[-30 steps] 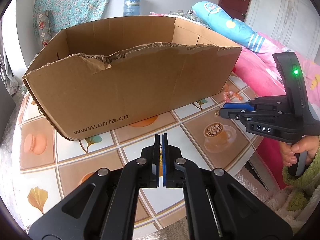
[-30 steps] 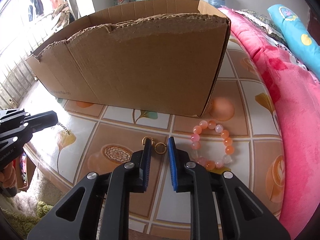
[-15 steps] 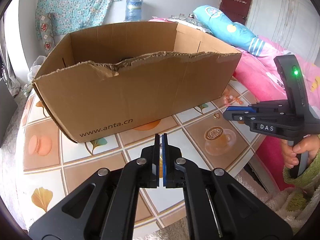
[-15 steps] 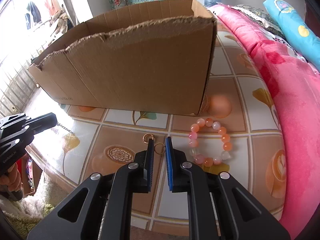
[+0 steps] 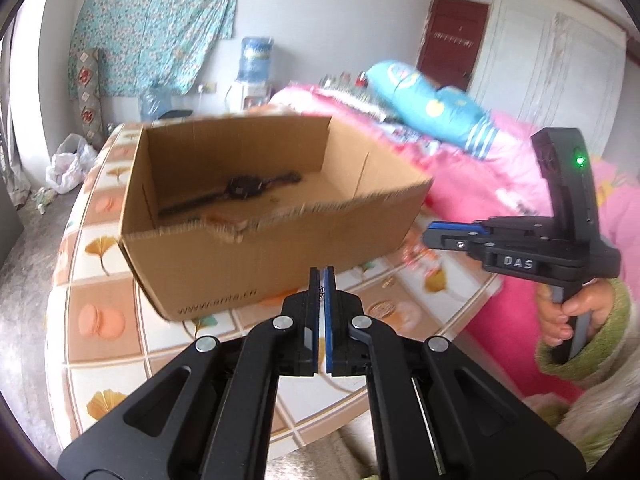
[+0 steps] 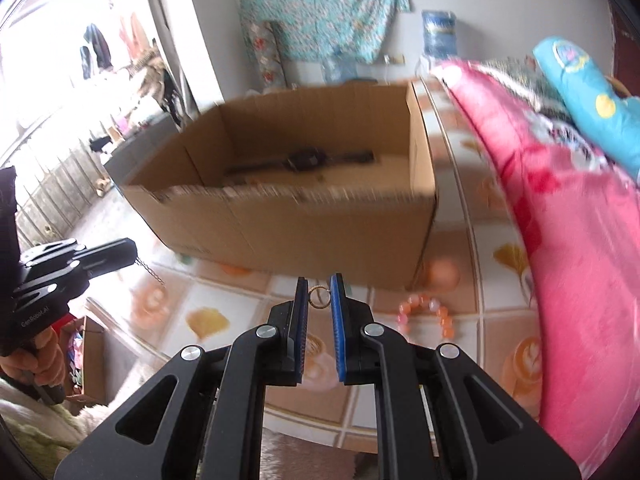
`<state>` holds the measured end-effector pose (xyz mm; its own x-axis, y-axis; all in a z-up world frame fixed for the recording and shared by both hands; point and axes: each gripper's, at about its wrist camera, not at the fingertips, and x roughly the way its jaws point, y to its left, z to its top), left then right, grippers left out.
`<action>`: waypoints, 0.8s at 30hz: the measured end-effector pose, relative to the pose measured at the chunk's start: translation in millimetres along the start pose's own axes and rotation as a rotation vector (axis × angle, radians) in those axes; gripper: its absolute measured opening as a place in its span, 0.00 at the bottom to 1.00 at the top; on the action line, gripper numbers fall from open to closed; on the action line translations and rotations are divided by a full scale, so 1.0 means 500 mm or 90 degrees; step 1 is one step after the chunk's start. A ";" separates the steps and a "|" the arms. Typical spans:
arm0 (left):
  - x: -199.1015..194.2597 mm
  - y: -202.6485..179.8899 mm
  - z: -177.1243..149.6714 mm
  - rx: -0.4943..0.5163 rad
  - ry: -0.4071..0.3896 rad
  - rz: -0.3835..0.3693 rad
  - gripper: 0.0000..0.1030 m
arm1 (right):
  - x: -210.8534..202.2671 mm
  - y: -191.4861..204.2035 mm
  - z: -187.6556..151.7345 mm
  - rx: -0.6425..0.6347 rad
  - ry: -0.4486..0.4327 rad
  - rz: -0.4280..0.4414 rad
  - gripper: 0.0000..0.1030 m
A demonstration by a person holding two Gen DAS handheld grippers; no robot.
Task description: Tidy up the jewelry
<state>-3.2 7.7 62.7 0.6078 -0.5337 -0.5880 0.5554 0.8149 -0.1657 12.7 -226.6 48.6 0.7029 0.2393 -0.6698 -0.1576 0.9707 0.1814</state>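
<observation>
Gripping a gold ring (image 6: 319,297) in right gripper (image 6: 319,280); left gripper (image 5: 320,276) pinching chain (image 6: 150,270).

— Somebody's bedroom, this?

— Looks so. A bed with a pink quilt (image 6: 580,240) and a blue pillow (image 5: 432,104) runs right along the tiled-pattern table (image 5: 100,320).

— And that corner?

— A water dispenser (image 5: 256,60) by the wall, floral cloth (image 5: 152,24) hung above it, a wardrobe (image 5: 552,60) beside a dark red door (image 5: 456,36). Clothes hang by the window (image 6: 96,48).
</observation>
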 end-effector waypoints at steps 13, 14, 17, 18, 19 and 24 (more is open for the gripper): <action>-0.013 -0.028 0.169 0.076 -0.083 -0.035 0.01 | -0.051 -0.012 0.195 -0.059 -0.104 0.035 0.10; -0.003 -0.027 0.177 0.076 -0.080 -0.030 0.01 | -0.049 -0.017 0.197 -0.057 -0.102 0.040 0.10; 0.007 -0.022 0.183 0.068 -0.080 -0.036 0.01 | -0.052 -0.031 0.182 -0.044 -0.102 0.065 0.10; 0.007 -0.019 0.181 0.064 -0.079 -0.039 0.01 | -0.050 -0.035 0.169 -0.038 -0.098 0.073 0.10; 0.011 -0.018 0.176 0.058 -0.075 -0.040 0.01 | -0.044 -0.043 0.150 -0.026 -0.090 0.080 0.11; 0.020 -0.001 0.139 0.022 -0.045 -0.036 0.01 | 0.018 -0.066 0.057 0.050 -0.002 0.109 0.13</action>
<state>42.0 -13.9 112.2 0.6129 -0.5945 -0.5204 0.6089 0.7752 -0.1684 44.0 -257.0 57.1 0.6731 0.4008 -0.6215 -0.2210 0.9110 0.3481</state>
